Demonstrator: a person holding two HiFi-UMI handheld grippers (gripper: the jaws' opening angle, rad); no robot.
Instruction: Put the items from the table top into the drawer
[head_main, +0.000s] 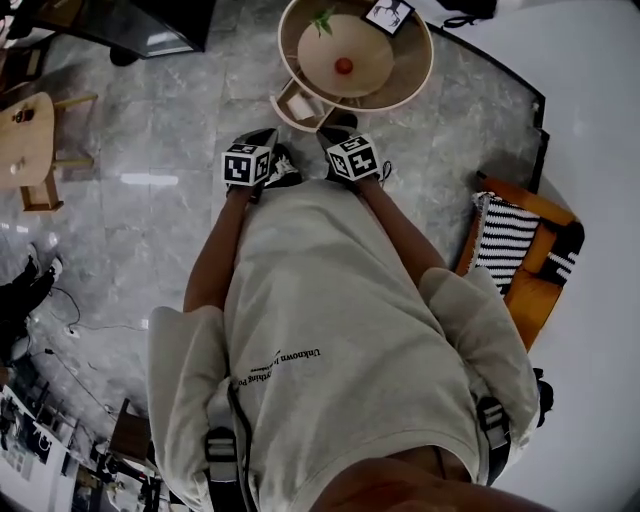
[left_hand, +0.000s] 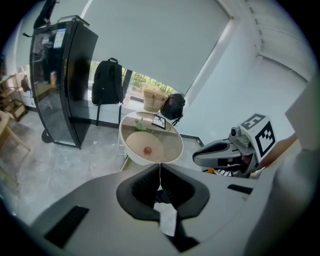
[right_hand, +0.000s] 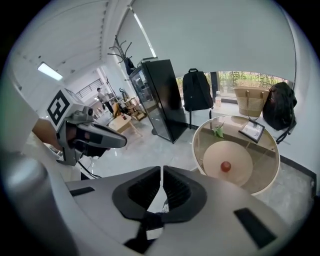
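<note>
- Left gripper: jaws together, nothing held.
- Right gripper: jaws together, nothing held.
- Ball on table: ahead of and below both grippers, well apart; right gripper is nearer.
- Drawer: open, lying between the grippers and the ball.

Daylight came in through the low strip of window under the drawn blind, soft and even, and a ceiling light strip glowed off to one side. The marble floor carried a pale streak of glare, and the black cabinet showed faint reflections on its curved front. From above, everything looked dimmer and greyer, and the person's shirt was flatly lit with little shadow. Both gripper views were bent hard by the wide lens: walls bowed and the corners were lost to black. Close to the lens, the left gripper and the right gripper looked soft, while the round table was sharp.
</note>
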